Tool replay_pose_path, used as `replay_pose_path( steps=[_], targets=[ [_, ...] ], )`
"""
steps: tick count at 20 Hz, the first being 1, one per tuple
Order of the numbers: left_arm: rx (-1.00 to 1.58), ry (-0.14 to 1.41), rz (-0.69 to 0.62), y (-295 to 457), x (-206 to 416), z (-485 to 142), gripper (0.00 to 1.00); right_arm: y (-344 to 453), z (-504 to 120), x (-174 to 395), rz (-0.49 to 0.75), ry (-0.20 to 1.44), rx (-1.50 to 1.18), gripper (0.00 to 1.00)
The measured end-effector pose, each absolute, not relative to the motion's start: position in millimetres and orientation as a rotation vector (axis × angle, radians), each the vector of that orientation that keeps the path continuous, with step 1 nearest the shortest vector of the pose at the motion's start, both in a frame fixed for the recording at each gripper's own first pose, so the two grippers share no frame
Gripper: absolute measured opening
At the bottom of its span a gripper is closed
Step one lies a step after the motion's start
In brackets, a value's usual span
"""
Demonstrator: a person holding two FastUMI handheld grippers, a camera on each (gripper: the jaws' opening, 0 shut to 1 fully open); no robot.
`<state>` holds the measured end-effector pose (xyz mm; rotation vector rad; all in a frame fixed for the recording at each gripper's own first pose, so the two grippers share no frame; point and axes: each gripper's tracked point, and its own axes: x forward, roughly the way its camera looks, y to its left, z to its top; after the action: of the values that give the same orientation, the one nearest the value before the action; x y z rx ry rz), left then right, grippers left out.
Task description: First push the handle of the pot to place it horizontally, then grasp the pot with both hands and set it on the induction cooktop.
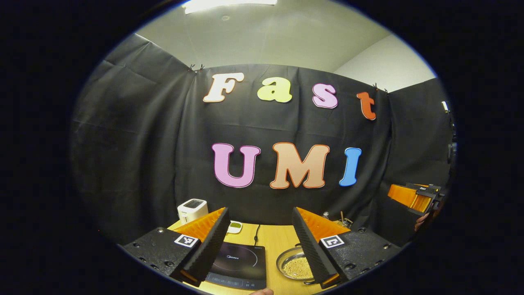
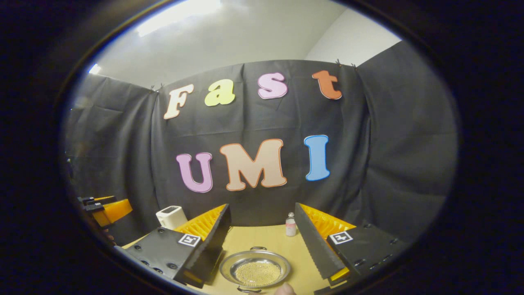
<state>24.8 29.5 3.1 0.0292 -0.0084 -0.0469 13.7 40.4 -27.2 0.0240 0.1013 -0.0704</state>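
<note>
- You are holding the left gripper and the right gripper spread, gripping nothing.
- The shallow shiny steel pot of yellow grains is sitting right of the black glass induction cooktop.
- It is probably rigid, slick and spill-prone; take the small rim handles and keep it level.

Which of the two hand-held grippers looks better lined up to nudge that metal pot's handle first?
Probably the right hand-held gripper: in its own view the pot sits centred between its open fingers. In the left gripper view, the left hand-held gripper frames the induction cooktop, with the pot off to one side.
</note>
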Motion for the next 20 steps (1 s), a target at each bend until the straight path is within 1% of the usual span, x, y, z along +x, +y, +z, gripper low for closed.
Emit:
replay_pose_path(
  steps=[1, 2, 3, 4, 7, 8, 9, 10, 11, 12, 13, 14, 15, 18, 19, 20],
  targets=[
    [0.034, -0.004, -0.044, 33, 25, 0, 0.93, 43, -31, 12, -0.072, 0.109, 0.021, 0.92],
    [0.034, 0.000, -0.043, 37, 25, -2, 0.88, 46, -34, 14, -0.071, 0.119, 0.018, 0.92],
    [0.028, 0.002, -0.044, 42, 24, -2, 0.93, 51, -38, 15, -0.068, 0.129, 0.018, 0.98],
    [0.020, 0.010, -0.046, 45, 24, -5, 0.93, 56, -42, 16, -0.065, 0.142, 0.020, 0.92],
    [0.001, 0.037, -0.041, 61, 19, -17, 0.93, 77, -67, 17, -0.032, 0.206, 0.046, 0.92],
    [-0.003, 0.034, -0.042, 66, 17, -17, 0.93, 82, -78, 17, -0.019, 0.234, 0.046, 0.90],
    [-0.011, 0.027, -0.046, 67, 17, -18, 0.93, 84, -90, 18, -0.015, 0.267, 0.043, 0.84],
    [-0.021, 0.032, -0.052, 69, 16, -22, 0.93, 85, -102, 17, -0.015, 0.300, 0.041, 0.76],
    [-0.031, 0.045, -0.055, 73, 14, -29, 0.93, 87, -111, 12, -0.015, 0.333, 0.046, 0.75],
    [-0.041, 0.062, -0.051, 78, 11, -35, 0.93, 90, -125, 17, -0.015, 0.363, 0.053, 0.66],
    [-0.052, 0.066, -0.040, 84, 10, -36, 0.88, 91, -137, 15, -0.017, 0.396, 0.054, 0.56],
    [-0.060, 0.064, -0.022, 91, 9, -34, 0.88, 92, -148, 17, -0.015, 0.421, 0.049, 0.47],
    [-0.062, 0.067, -0.002, 98, 7, -36, 0.93, 93, -160, 16, -0.011, 0.444, 0.035, 0.38],
    [-0.056, 0.090, 0.060, 109, 8, -41, 0.93, 107, -195, 22, 0.065, 0.549, 0.046, 0.18],
    [-0.058, 0.087, 0.063, 106, 7, -40, 0.93, 111, -205, 27, 0.091, 0.562, 0.069, 0.18],
    [-0.058, 0.081, 0.058, 102, 9, -40, 0.93, 111, -221, 33, 0.093, 0.583, 0.079, 0.10]
  ],
)
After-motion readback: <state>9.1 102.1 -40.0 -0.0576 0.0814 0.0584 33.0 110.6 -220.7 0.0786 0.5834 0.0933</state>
